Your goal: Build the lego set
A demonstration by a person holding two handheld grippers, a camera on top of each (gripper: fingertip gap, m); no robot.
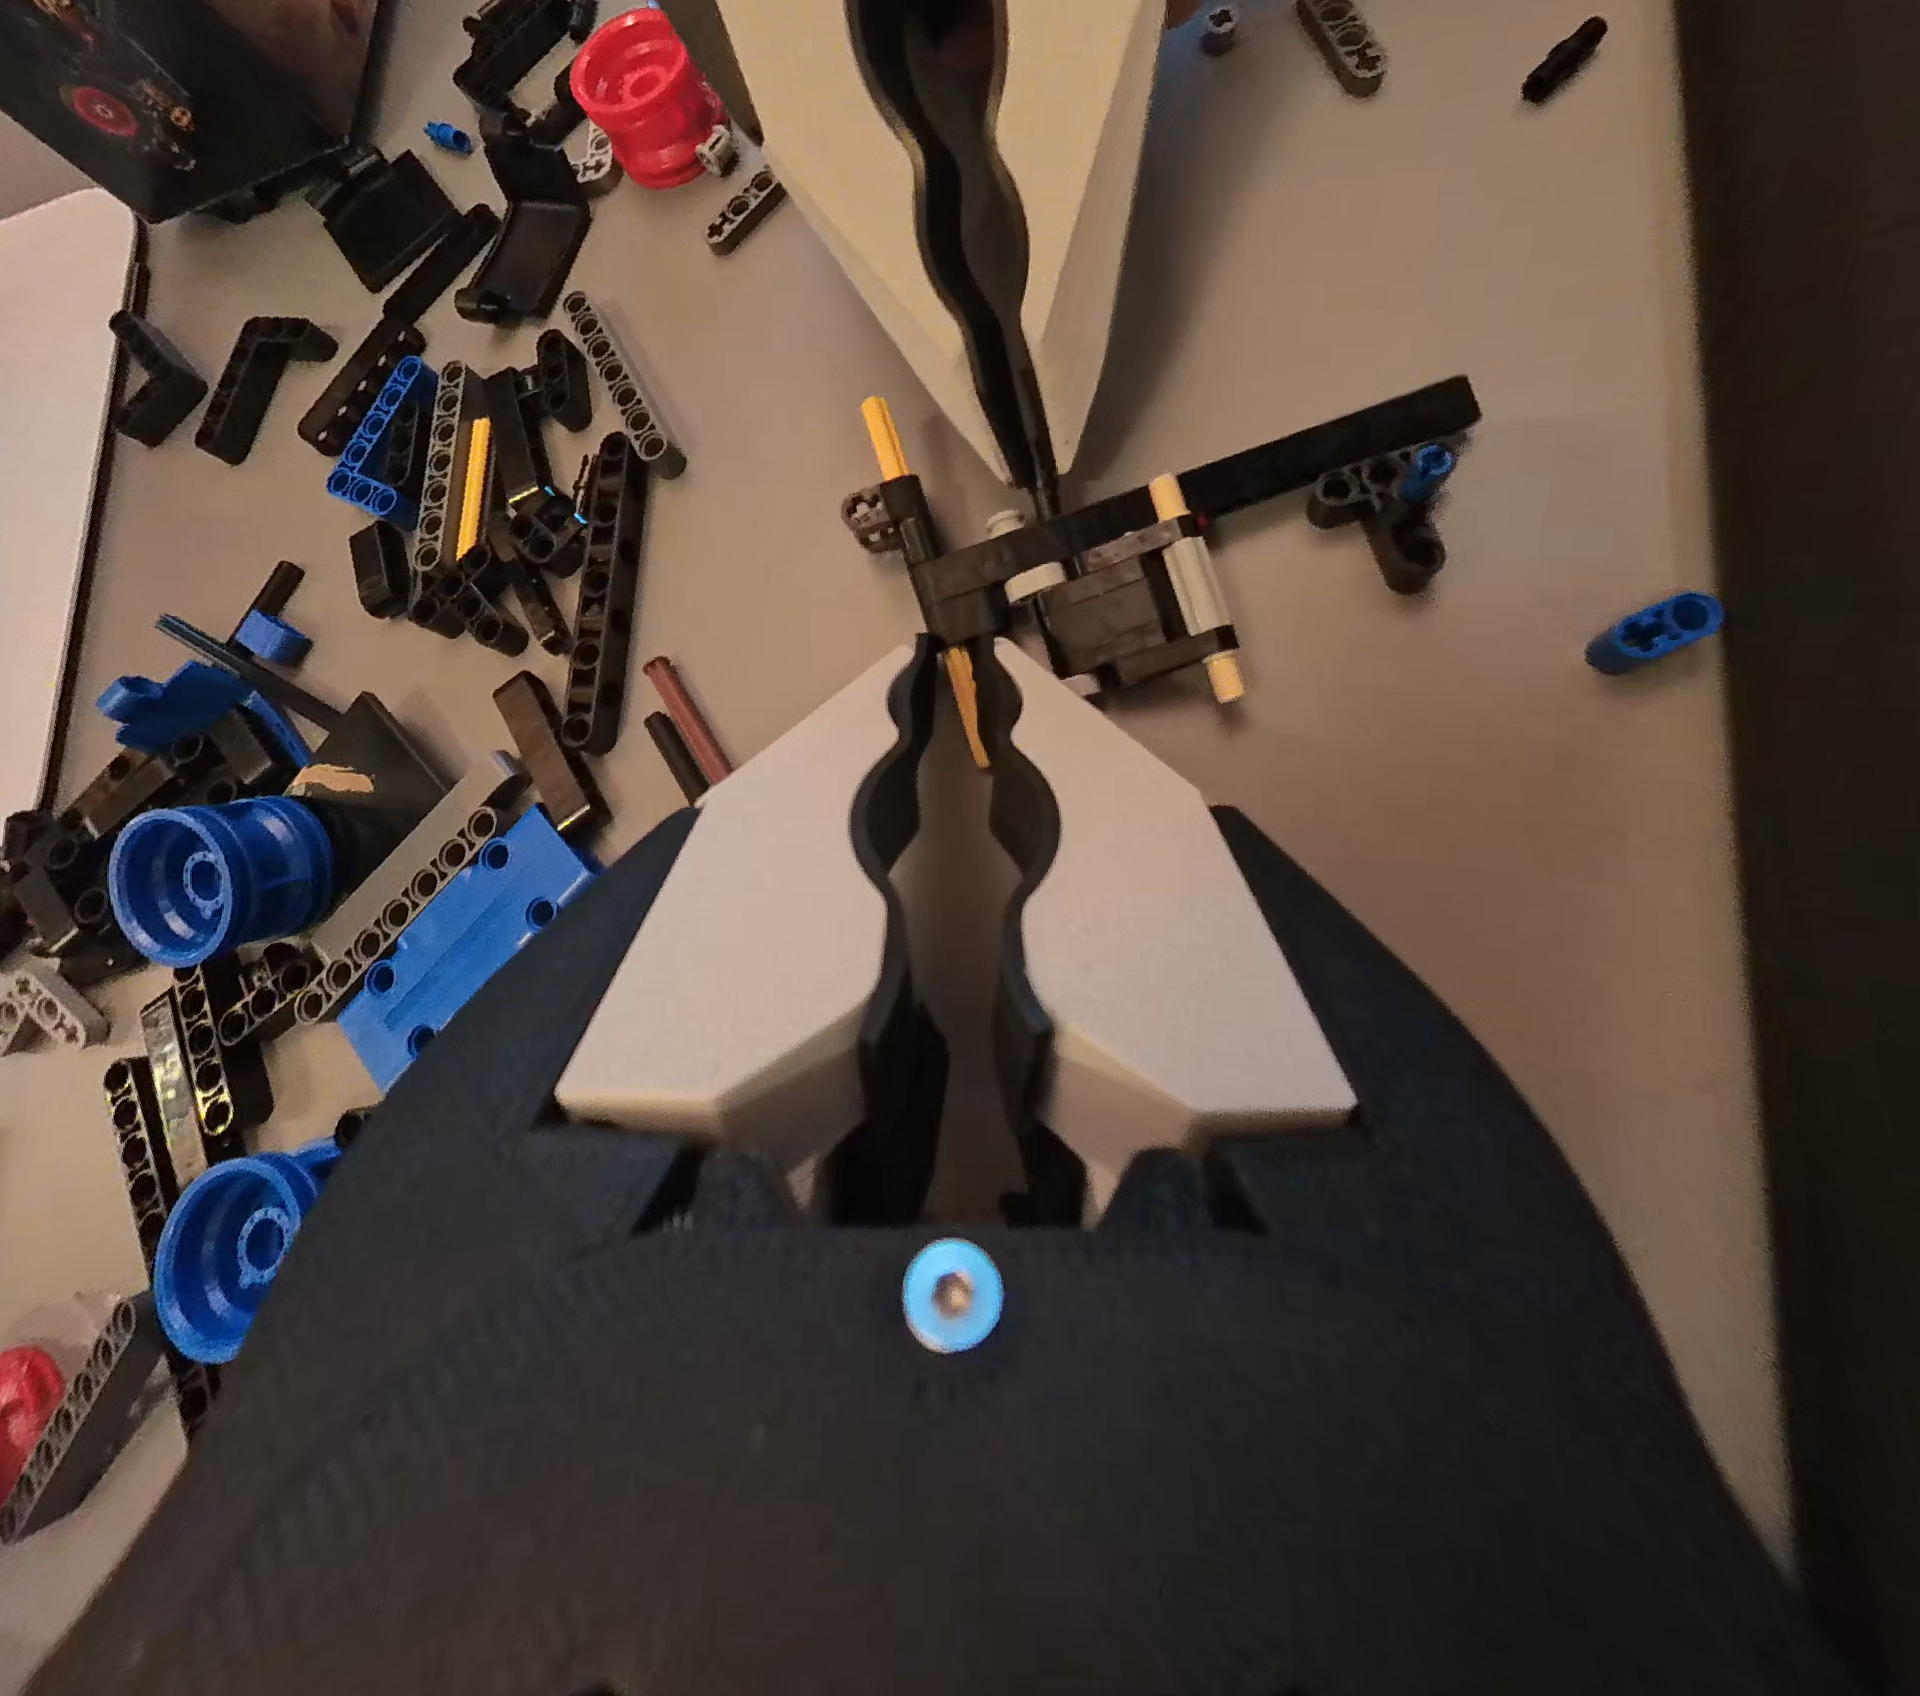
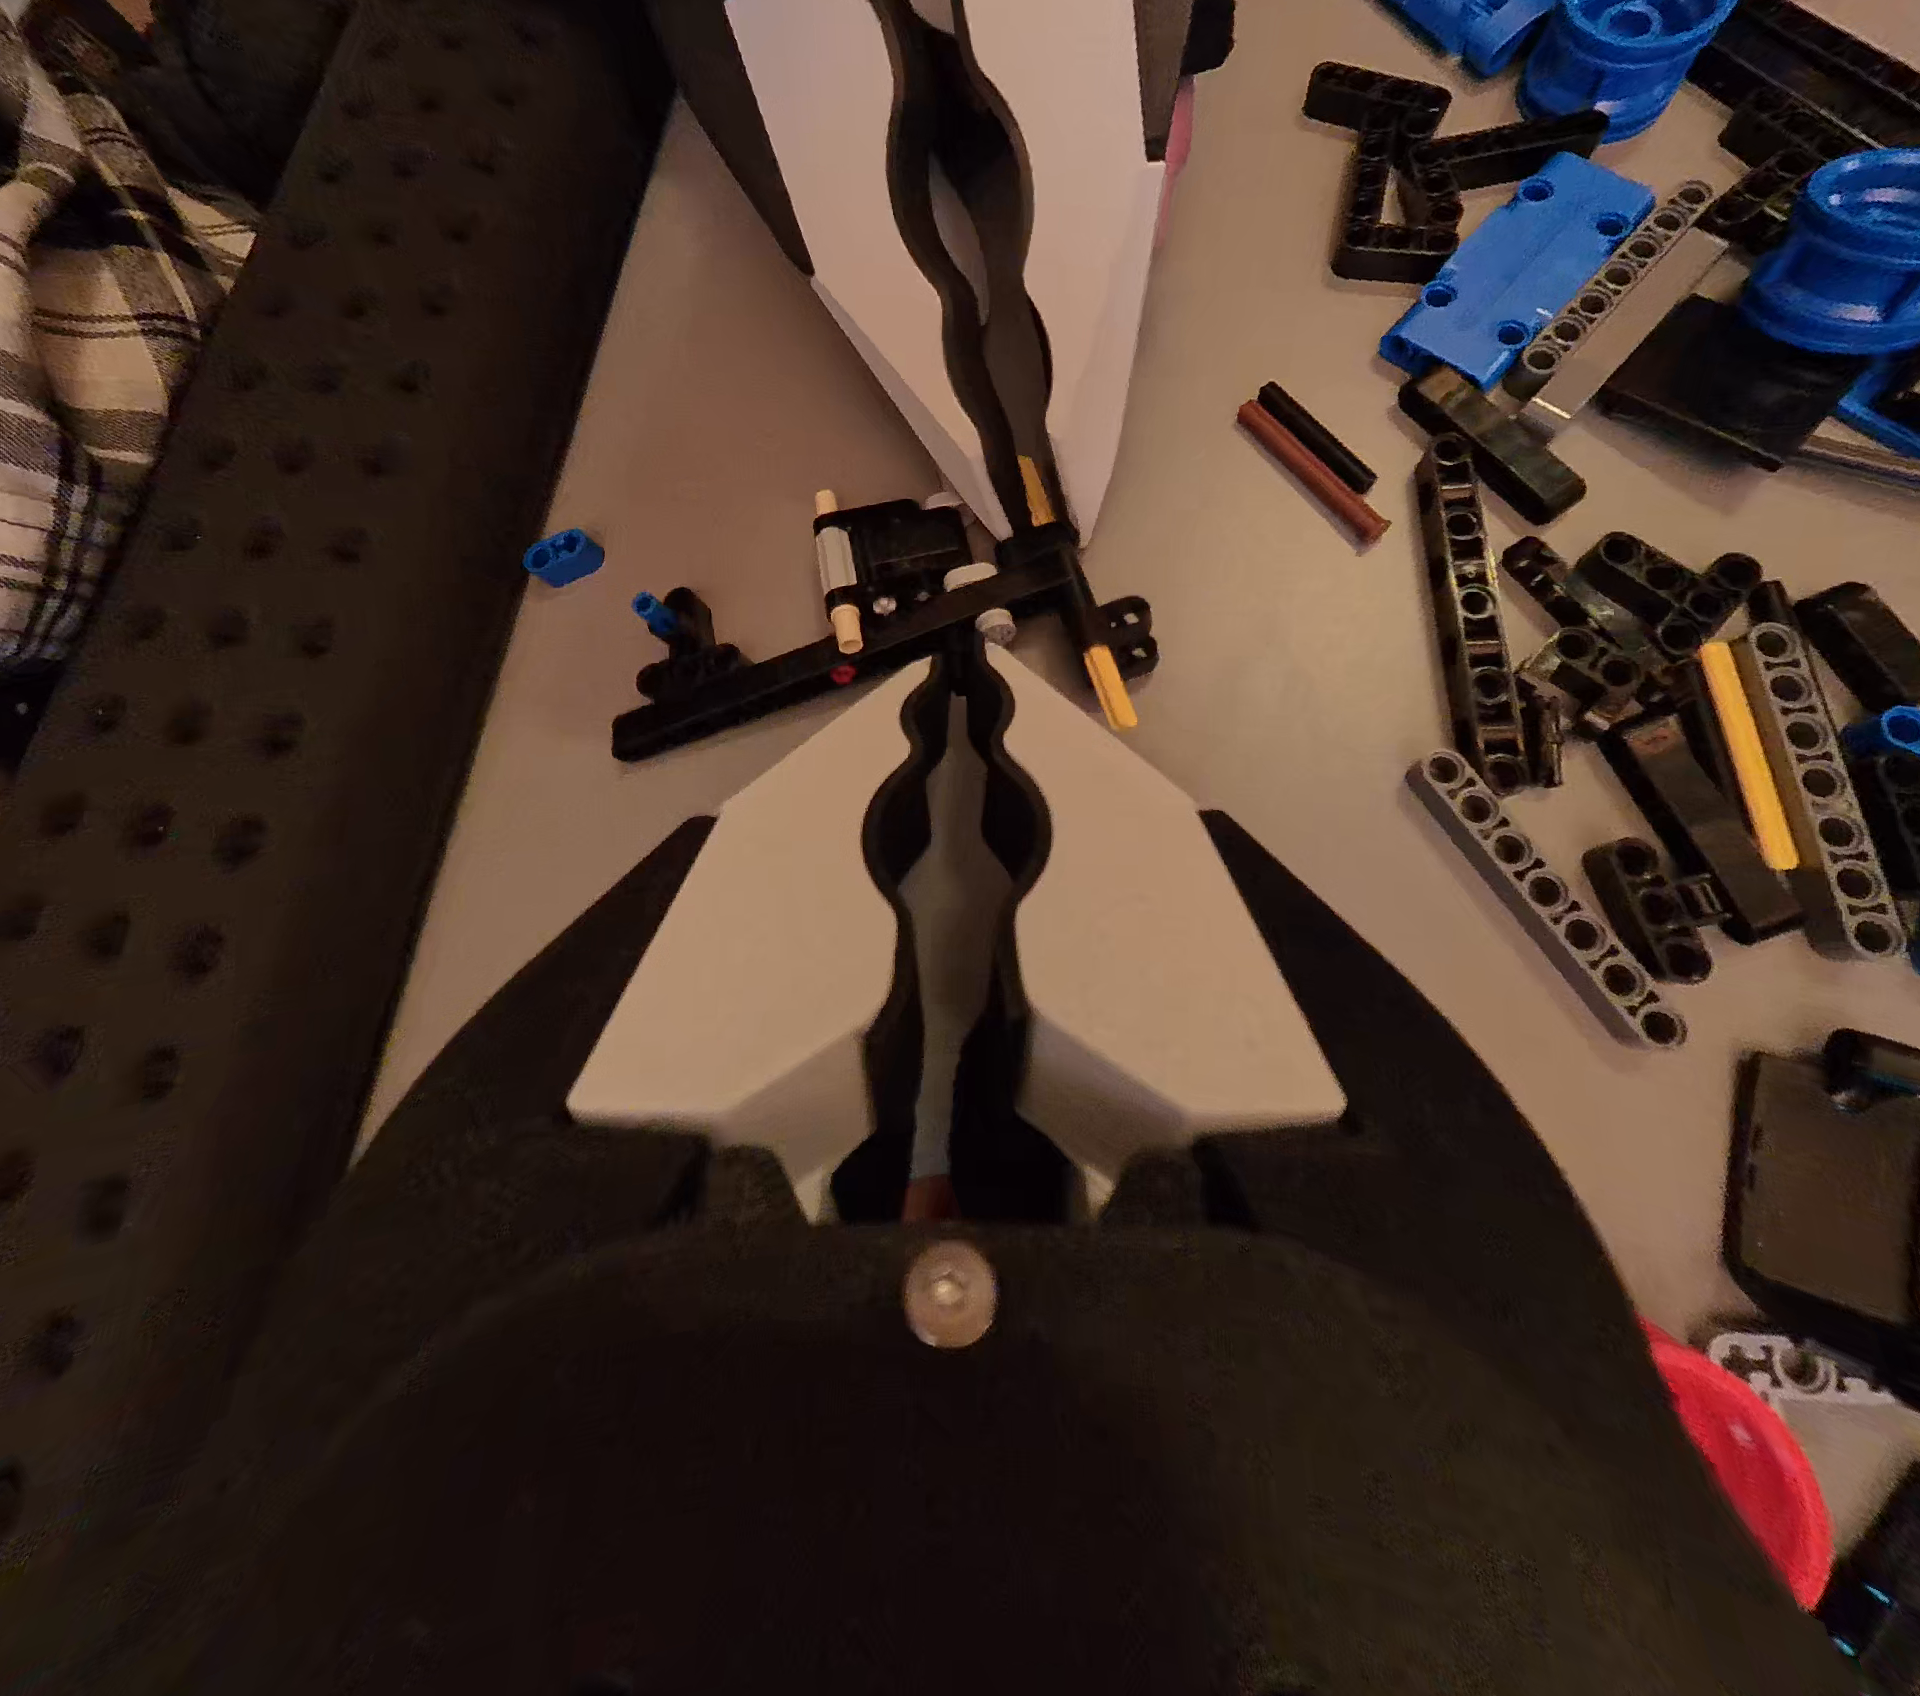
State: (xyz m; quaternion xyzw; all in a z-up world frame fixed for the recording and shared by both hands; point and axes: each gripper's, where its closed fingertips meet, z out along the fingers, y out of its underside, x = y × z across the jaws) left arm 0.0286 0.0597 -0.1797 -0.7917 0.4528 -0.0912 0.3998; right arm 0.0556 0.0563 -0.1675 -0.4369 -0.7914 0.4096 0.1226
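So we've got the black sub-assembly (image 1: 1091, 576) out on the bare tabletop (image 1: 1403, 867), beside the loose-parts pile. Left gripper (image 1: 961, 659) fingers pinch its yellow axle (image 1: 883, 441); right gripper (image 2: 961, 670) fingers clamp the black beam (image 2: 790, 680). Next, probably push that axle through, steadily.

grey tabletop (image 1: 1403, 815), dark studded mat (image 2: 260, 607)

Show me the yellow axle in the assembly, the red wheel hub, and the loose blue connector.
yellow axle (image 1: 884, 437): left wrist view, upper free end.
red wheel hub (image 1: 641, 90): left wrist view, rim face.
blue connector (image 1: 1654, 630): left wrist view, its middle.
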